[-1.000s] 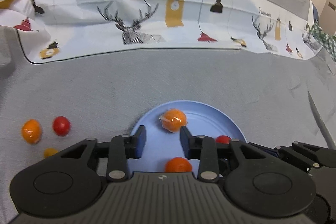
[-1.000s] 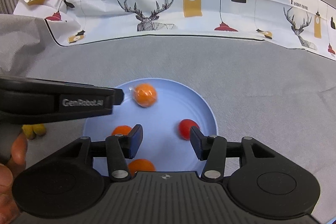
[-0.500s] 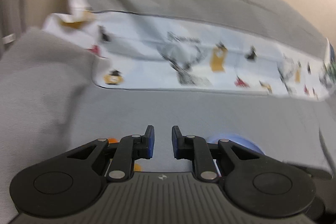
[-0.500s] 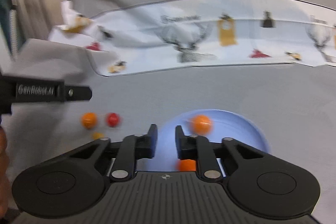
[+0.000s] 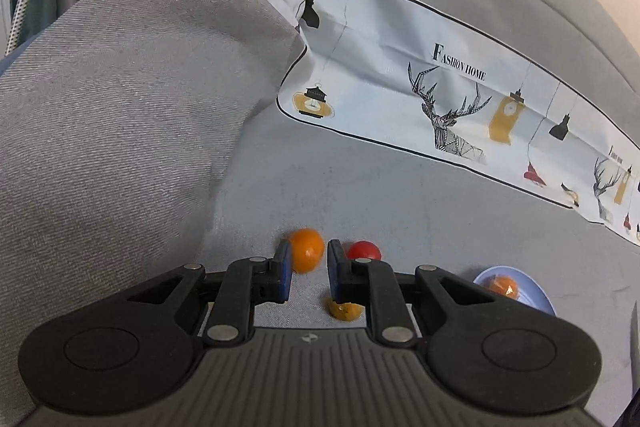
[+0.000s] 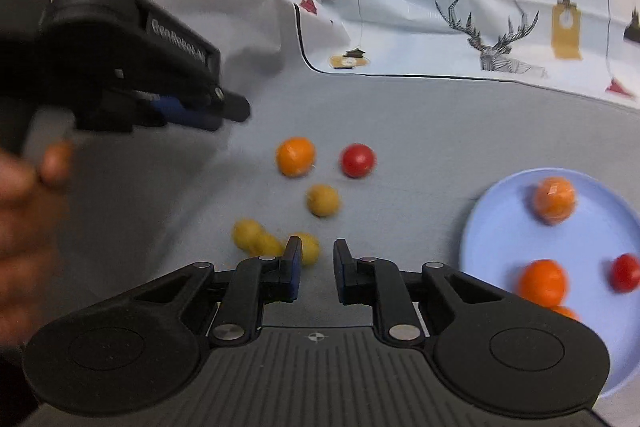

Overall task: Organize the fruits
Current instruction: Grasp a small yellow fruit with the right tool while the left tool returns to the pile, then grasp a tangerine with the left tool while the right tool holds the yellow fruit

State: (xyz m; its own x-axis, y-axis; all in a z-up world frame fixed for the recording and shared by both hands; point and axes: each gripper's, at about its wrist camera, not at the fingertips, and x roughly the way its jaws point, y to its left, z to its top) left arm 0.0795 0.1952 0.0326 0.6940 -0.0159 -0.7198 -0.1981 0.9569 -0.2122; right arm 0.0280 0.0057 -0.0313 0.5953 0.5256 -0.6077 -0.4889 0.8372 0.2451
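a: right wrist view, left to right?
b: left gripper (image 6: 224,107) closed, empty. loose fruits (image 6: 296,157) lie on grey cloth (image 6: 420,131). right gripper (image 6: 316,255) closed, empty. blue plate (image 6: 492,227) holds four, possibly; it's blurred.

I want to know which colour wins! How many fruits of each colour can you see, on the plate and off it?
Orange fruits: 4, the lowest on the plate half hidden
Red fruits: 2
Yellow fruits: 4, three bunched and blurred
Total: 10
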